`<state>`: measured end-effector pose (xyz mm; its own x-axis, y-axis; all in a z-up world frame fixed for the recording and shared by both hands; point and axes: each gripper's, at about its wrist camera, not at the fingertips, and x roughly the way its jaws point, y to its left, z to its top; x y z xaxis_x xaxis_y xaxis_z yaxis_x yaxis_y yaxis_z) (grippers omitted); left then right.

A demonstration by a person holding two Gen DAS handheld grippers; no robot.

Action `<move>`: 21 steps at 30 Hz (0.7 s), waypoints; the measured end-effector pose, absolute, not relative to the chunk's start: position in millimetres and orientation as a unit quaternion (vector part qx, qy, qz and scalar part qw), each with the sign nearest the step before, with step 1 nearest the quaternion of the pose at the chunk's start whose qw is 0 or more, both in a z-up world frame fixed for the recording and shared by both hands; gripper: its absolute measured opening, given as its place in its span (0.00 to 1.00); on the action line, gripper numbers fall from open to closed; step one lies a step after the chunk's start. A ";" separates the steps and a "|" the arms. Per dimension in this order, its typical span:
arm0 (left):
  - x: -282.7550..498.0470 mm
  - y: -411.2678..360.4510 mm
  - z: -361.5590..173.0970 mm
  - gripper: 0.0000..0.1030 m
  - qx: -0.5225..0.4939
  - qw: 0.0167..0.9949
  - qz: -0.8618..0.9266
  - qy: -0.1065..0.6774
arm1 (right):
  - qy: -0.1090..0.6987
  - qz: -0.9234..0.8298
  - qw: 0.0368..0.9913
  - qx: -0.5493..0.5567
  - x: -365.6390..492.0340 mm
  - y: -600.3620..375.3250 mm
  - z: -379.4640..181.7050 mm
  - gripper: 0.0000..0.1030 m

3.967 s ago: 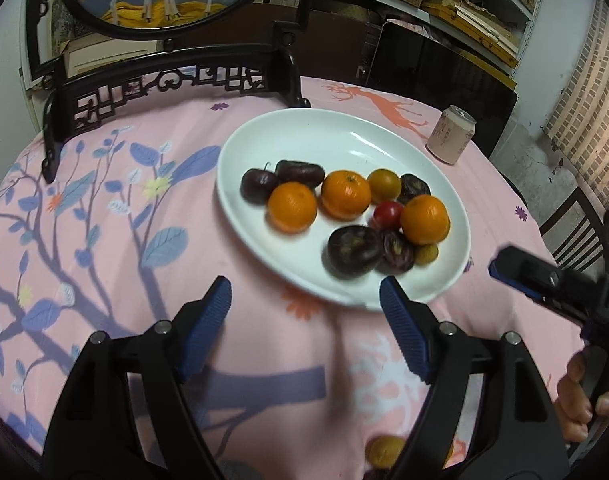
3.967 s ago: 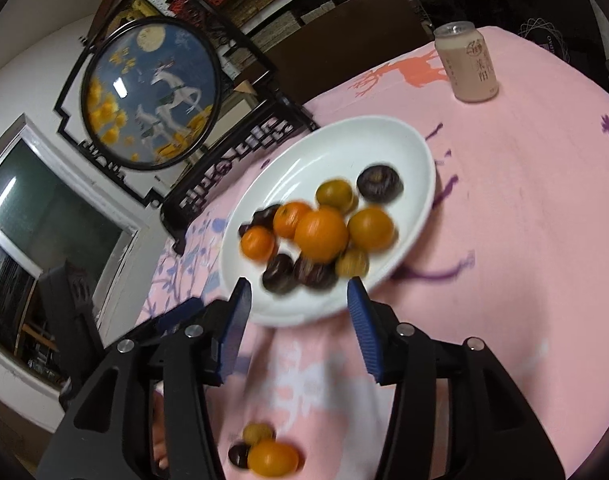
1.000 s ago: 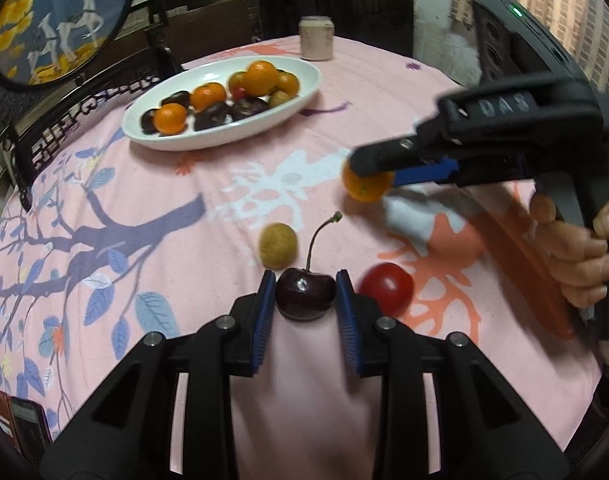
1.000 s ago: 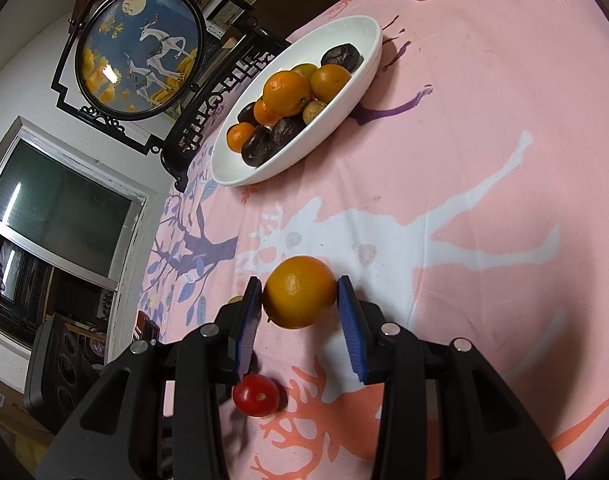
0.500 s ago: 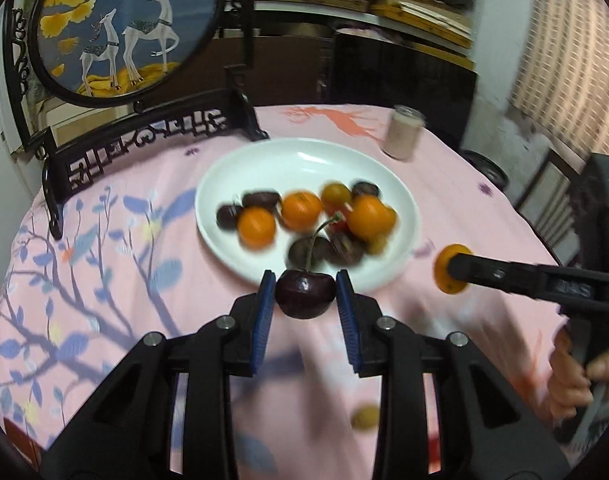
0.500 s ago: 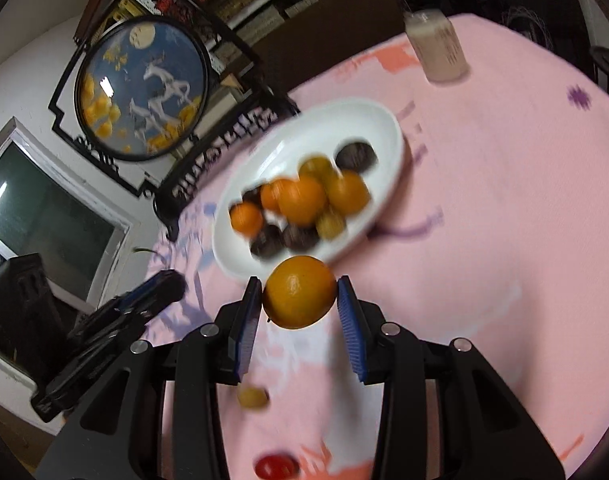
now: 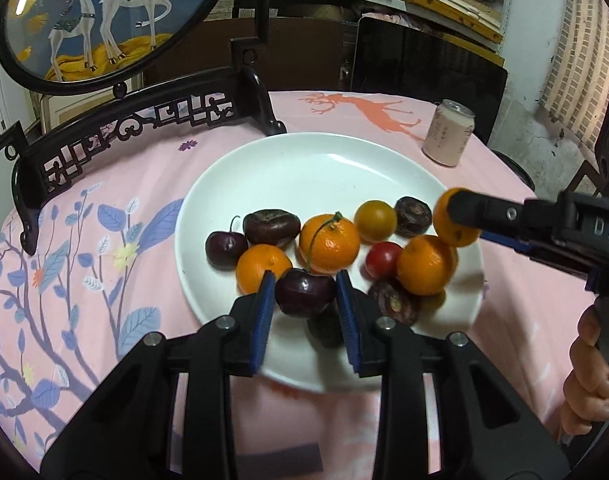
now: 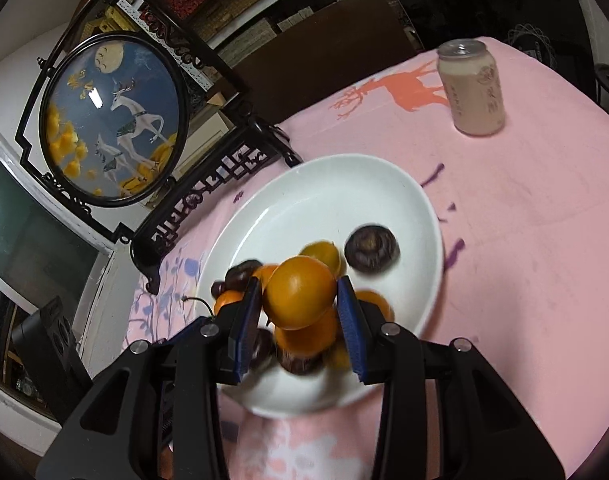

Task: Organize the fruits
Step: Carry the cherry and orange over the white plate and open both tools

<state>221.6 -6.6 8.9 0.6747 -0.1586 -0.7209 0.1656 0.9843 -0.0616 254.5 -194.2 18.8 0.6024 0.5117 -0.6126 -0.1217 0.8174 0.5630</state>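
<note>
Since half a second ago both grippers have moved in over the white plate (image 7: 304,168), and the fruit they carry now hangs above it.

Left wrist view: the left gripper (image 7: 304,300) is clamped on a dark cherry (image 7: 304,292), its stem rising in front of a mandarin (image 7: 330,244) on the plate. The cherry sits over the plate's near part, among mandarins, dark chestnuts, another cherry and a small red tomato (image 7: 382,258). At right, the right gripper (image 7: 458,220) pinches an orange (image 7: 450,226) above the plate's right rim. A drink can (image 7: 448,134) stands beyond on the pink tablecloth (image 7: 104,184).

Right wrist view: the right gripper (image 8: 300,300) grips the orange (image 8: 300,296) over the piled fruit on the white plate (image 8: 344,192); the can (image 8: 474,88) stands apart, upright.
</note>
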 end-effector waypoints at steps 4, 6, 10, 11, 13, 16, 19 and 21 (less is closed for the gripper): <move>228.2 -9.3 1.8 0.30 0.014 0.917 -0.081 0.390 | 0.396 0.182 0.871 0.226 264.1 -187.3 19.3 0.38; 229.2 -13.6 0.7 0.30 0.031 0.920 -0.074 0.384 | 0.390 0.176 0.877 0.218 267.2 -185.1 19.4 0.38; 226.3 -20.2 -0.3 0.31 0.053 0.924 -0.063 0.373 | 0.380 0.169 0.887 0.203 268.9 -184.4 18.8 0.38; 225.3 -21.8 -0.8 0.31 0.059 0.925 -0.061 0.371 | 0.380 0.170 0.886 0.204 269.4 -185.1 18.4 0.38; 223.2 -24.4 -1.3 0.31 0.071 0.926 -0.055 0.366 | 0.383 0.170 0.883 0.210 270.1 -187.9 17.6 0.38; 220.4 -27.2 -1.7 0.31 0.083 0.927 -0.051 0.362 | 0.382 0.171 0.884 0.210 269.5 -188.7 17.8 0.38; 219.3 -27.6 -1.7 0.31 0.088 0.927 -0.048 0.360 | 0.376 0.181 0.885 0.206 266.9 -185.6 21.4 0.38; 218.6 -27.1 -2.0 0.33 0.088 0.928 -0.047 0.360 | 0.370 0.193 0.888 0.194 263.0 -179.5 26.0 0.38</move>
